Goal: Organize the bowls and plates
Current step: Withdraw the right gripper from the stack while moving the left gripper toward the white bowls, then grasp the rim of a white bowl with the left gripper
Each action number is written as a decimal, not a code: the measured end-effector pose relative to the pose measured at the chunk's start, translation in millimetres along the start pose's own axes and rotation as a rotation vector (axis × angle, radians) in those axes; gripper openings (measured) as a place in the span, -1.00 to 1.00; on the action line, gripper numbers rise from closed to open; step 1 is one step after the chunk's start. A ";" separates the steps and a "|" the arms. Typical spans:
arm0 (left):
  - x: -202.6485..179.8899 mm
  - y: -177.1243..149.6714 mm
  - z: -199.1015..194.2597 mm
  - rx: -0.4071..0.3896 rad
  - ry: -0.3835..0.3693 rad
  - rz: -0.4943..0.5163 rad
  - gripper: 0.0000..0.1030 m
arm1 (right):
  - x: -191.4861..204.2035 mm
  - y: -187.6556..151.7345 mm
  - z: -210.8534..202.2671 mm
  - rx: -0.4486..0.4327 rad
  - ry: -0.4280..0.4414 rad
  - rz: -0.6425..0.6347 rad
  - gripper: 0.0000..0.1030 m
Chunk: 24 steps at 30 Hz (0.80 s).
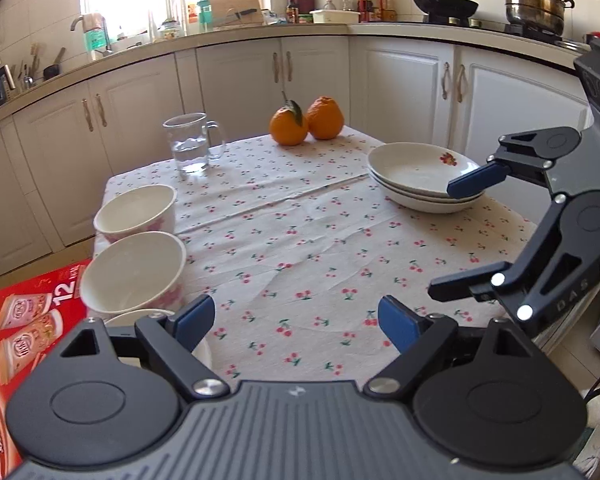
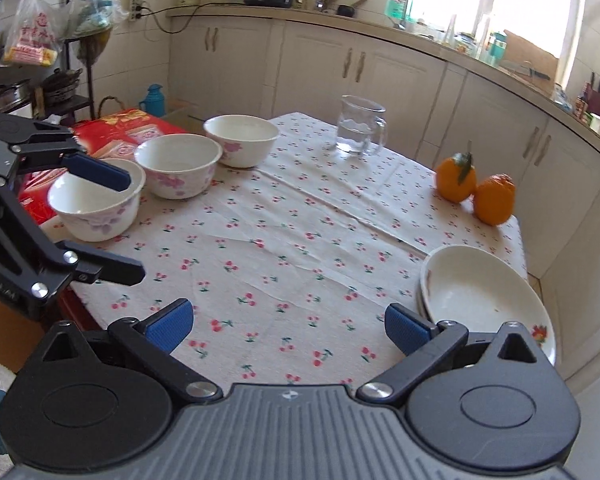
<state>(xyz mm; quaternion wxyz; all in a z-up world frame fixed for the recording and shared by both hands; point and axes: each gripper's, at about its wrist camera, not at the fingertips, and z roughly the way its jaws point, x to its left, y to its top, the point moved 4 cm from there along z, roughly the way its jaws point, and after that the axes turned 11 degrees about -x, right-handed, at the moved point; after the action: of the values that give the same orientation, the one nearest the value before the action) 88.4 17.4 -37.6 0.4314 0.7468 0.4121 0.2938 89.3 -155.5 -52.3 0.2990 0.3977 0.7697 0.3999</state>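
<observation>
The three bowls stand in a row along one edge of the cherry-print tablecloth [image 1: 300, 240], and the stacked plates [image 1: 420, 184] sit at the opposite edge, the row well apart from the stack. The left gripper [image 1: 296, 320] hangs beside the row with its fingers spread and nothing between them; the nearest bowl [image 2: 96, 204] lies just off its left finger, the middle bowl [image 2: 178, 164] and the far bowl [image 2: 242, 140] running on away from it toward the glass mug [image 1: 192, 144]. The right gripper [image 2: 288, 328] is likewise spread wide and empty, with the plates just off its right finger. So the left hand is nearer the bowls, the right nearer the plates; nesting bowls likely falls to the left.
</observation>
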 end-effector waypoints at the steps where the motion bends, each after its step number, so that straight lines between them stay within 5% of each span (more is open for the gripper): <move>1: 8.4 -1.3 -2.2 0.002 0.023 0.000 0.73 | 7.1 2.5 2.9 0.001 0.018 -0.017 1.00; 12: 88.9 -27.0 -10.6 0.074 0.178 -0.070 0.72 | 74.3 35.7 46.6 -0.010 0.200 -0.120 1.00; 19: 121.4 -40.2 -2.1 0.136 0.182 -0.142 0.64 | 109.7 39.2 75.0 0.009 0.327 -0.126 1.00; 24: 128.2 -43.9 5.5 0.163 0.161 -0.181 0.36 | 125.7 38.6 92.6 0.030 0.397 -0.116 0.83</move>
<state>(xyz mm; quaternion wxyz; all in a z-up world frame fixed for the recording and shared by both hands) 139.4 139.3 -68.3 0.3598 0.7130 0.5336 0.2781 112.3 0.6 -83.7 0.1579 0.2705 0.8410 0.4412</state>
